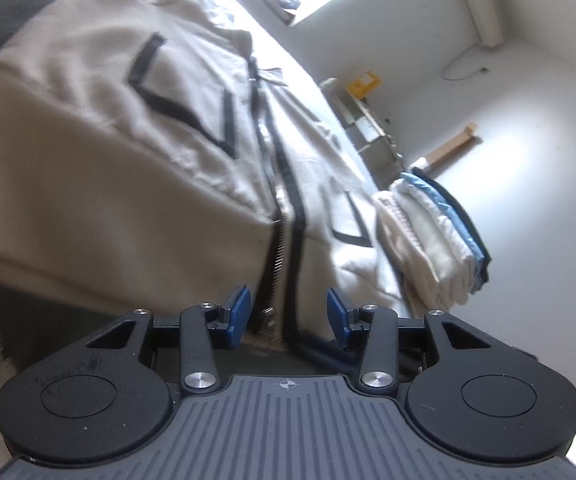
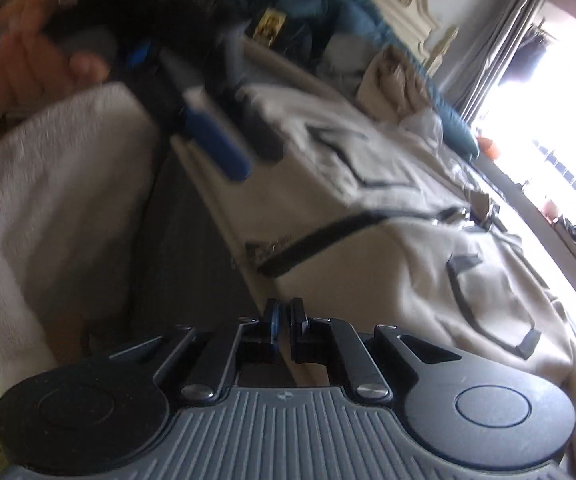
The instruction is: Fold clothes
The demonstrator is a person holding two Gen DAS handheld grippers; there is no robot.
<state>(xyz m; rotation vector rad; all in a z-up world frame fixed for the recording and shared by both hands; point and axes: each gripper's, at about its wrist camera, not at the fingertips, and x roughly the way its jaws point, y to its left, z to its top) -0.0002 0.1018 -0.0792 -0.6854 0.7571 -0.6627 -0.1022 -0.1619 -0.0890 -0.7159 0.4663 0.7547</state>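
Here a beige jacket (image 1: 136, 152) is seen spread flat on the bed, its zipper (image 1: 278, 216) running straight away from the left claw (image 1: 288, 316), which is held open astride the hem. The right claw (image 2: 286, 320), pressed closed on nothing, is held beside the hem's corner.

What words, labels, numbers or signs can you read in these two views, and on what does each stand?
None can be read.
Grey print at the beige jacket's hem: too blurred.
Yellow label on the dark item: too blurred.
Yellow box on the shelf: too small.
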